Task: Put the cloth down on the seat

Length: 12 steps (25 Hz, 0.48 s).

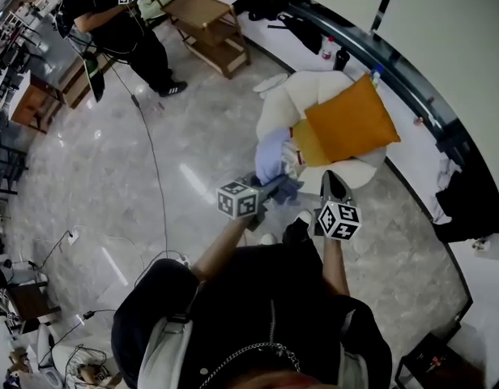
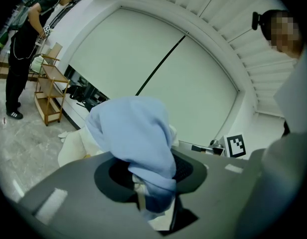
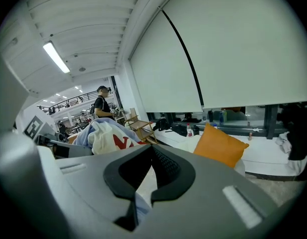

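I've got the light-blue fabric cloth (image 1: 272, 159) clamped in both grippers, left gripper (image 1: 271, 186) on a thick bunch and right gripper (image 1: 331, 181) pinching a thin edge, so it hangs clear at the front of the white padded armchair seat (image 1: 314, 87), beside the orange square cushion (image 1: 351, 124).

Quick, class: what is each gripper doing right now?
Left gripper: closed on the light blue cloth.
Right gripper: closed, apparently pinching an edge of the same cloth.

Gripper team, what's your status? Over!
Left gripper, right gripper shut on light blue fabric cloth. Not yet on white padded seat. Orange square cushion lies there.
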Each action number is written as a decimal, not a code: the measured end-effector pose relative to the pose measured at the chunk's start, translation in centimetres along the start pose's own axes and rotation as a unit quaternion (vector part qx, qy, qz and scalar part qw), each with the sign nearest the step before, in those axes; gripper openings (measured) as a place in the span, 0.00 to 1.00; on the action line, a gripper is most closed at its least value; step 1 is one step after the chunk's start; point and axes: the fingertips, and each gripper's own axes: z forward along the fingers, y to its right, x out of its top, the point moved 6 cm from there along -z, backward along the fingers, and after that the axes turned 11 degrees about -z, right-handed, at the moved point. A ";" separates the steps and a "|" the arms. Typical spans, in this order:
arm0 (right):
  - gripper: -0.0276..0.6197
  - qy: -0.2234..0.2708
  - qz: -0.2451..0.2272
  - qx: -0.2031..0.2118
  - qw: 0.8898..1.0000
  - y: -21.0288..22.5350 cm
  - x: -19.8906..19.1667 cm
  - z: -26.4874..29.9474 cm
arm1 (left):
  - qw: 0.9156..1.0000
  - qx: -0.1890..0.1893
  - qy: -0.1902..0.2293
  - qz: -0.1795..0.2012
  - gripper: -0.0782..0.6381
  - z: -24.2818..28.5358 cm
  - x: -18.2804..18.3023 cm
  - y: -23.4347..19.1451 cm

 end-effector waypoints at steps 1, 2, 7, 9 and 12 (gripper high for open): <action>0.05 -0.001 0.002 0.000 1.000 0.8 0.3 0.5 | 1.000 0.001 -0.001 0.000 0.32 0.8 0.4 0.0; 0.05 -0.001 0.004 0.000 1.000 1.6 0.5 0.9 | 1.000 0.002 -0.003 0.000 0.32 1.6 0.7 0.0; 0.04 -0.006 0.011 0.004 1.000 5.0 1.5 3.0 | 1.000 0.012 -0.004 -0.002 0.32 5.0 2.0 -0.2; 0.04 -0.008 0.012 0.010 1.000 6.3 1.7 4.0 | 1.000 0.018 -0.002 -0.003 0.32 6.4 2.5 -0.4; 0.04 -0.011 0.014 0.020 1.000 8.3 2.2 5.1 | 1.000 0.030 0.001 -0.007 0.32 8.3 3.1 -0.3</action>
